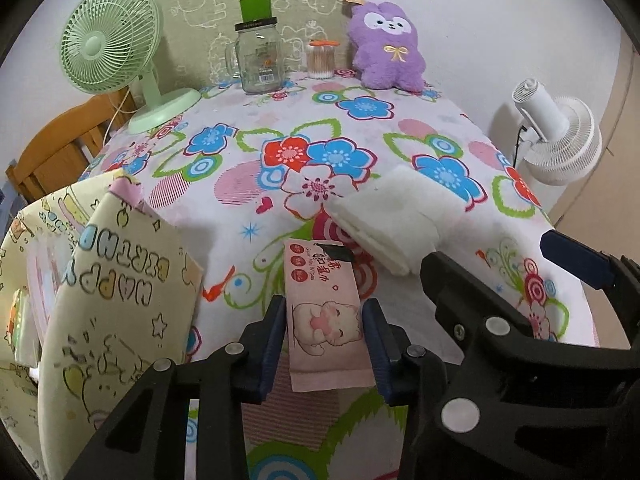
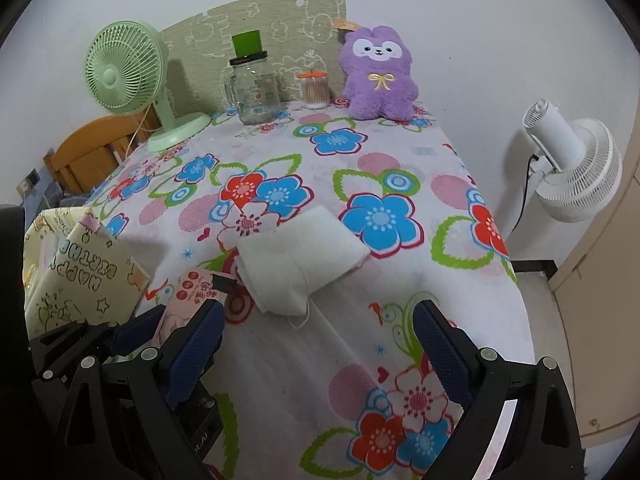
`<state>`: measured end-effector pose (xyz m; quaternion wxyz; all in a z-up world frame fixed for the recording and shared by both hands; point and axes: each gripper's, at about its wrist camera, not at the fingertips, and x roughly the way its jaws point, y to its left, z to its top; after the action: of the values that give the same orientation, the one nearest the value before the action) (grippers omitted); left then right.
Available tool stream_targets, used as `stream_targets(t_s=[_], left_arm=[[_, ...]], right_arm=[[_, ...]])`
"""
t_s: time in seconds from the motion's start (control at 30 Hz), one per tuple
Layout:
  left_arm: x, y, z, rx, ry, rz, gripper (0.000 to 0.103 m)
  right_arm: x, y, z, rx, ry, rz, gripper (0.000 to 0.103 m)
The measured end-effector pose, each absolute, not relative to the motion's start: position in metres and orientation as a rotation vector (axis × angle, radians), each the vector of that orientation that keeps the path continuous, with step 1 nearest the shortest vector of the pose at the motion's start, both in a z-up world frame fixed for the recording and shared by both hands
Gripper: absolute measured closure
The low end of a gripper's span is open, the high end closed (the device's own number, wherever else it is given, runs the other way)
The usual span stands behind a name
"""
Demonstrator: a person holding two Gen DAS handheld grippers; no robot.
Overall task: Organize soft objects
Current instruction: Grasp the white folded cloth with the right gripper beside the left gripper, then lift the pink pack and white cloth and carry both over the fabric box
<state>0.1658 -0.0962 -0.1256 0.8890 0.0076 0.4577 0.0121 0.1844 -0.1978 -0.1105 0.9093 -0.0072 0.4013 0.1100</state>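
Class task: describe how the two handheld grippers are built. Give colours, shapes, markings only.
Both the left gripper and right gripper have black angular frames with silver round rivets and dark blue textured finger pads. No cables, sleeves or hands show.

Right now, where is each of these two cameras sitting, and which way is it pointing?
Left wrist: sits on the left gripper, looking forward along its fingers across the flowered table; its jaws are shut on a pink wipes packet, and the right gripper shows at right.
Right wrist: sits on the right gripper, jaws open and empty, facing the folded white cloth.
Both show the purple plush, green fan, glass jar and birthday bag.
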Motion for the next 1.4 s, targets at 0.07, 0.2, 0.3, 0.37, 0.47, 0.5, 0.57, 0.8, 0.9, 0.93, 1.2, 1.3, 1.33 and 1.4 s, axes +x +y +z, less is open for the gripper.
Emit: stream_targets(t_s=[0.07, 0.2, 0.3, 0.37, 0.47, 0.5, 0.57, 0.8, 0.9, 0.93, 1.2, 1.3, 1.33, 1.4], left_arm=[[0.17, -0.095, -0.125, 0.01, 0.951, 0.03, 0.064], [0.18, -0.093, -0.126, -0.005, 0.953, 0.05, 0.064], [0.188, -0.093, -0.129, -0.015, 0.96, 0.061, 0.064], [0.193, -0.092, -0.132, -0.02, 0.968, 0.064, 0.064], [0.2, -0.089, -0.136, -0.028, 0.976, 0.069, 0.064], [0.202, -0.088, -0.137, -0.032, 0.978, 0.07, 0.064], [0.206, -0.087, -0.139, -0.036, 0.982, 0.072, 0.064], [0.21, -0.086, -0.142, -0.028, 0.972, 0.063, 0.064], [0.209, -0.087, -0.143, -0.028, 0.969, 0.059, 0.064], [0.209, -0.087, -0.143, -0.026, 0.968, 0.058, 0.064], [0.206, -0.088, -0.142, -0.009, 0.966, 0.049, 0.064], [0.202, -0.089, -0.142, 0.003, 0.965, 0.045, 0.064], [0.201, -0.09, -0.142, 0.005, 0.965, 0.044, 0.064], [0.198, -0.09, -0.14, 0.01, 0.962, 0.041, 0.064]], right_arm=[[0.189, -0.198, -0.11, -0.016, 0.828, 0.234, 0.006], [0.202, -0.195, -0.111, -0.024, 0.829, 0.248, 0.006], [0.214, -0.192, -0.113, -0.039, 0.835, 0.264, 0.006], [0.221, -0.19, -0.116, -0.051, 0.841, 0.271, 0.006], [0.232, -0.185, -0.121, -0.063, 0.857, 0.288, 0.006], [0.234, -0.184, -0.122, -0.065, 0.859, 0.292, 0.006], [0.239, -0.182, -0.125, -0.07, 0.864, 0.299, 0.006], [0.254, -0.174, -0.138, -0.082, 0.902, 0.303, 0.006], [0.255, -0.174, -0.143, -0.063, 0.925, 0.304, 0.012], [0.256, -0.174, -0.144, -0.055, 0.938, 0.309, 0.017], [0.25, -0.173, -0.144, -0.071, 0.943, 0.271, 0.042], [0.246, -0.174, -0.143, -0.08, 0.941, 0.264, 0.049], [0.244, -0.174, -0.142, -0.078, 0.942, 0.26, 0.051], [0.241, -0.176, -0.141, -0.076, 0.939, 0.255, 0.055]])
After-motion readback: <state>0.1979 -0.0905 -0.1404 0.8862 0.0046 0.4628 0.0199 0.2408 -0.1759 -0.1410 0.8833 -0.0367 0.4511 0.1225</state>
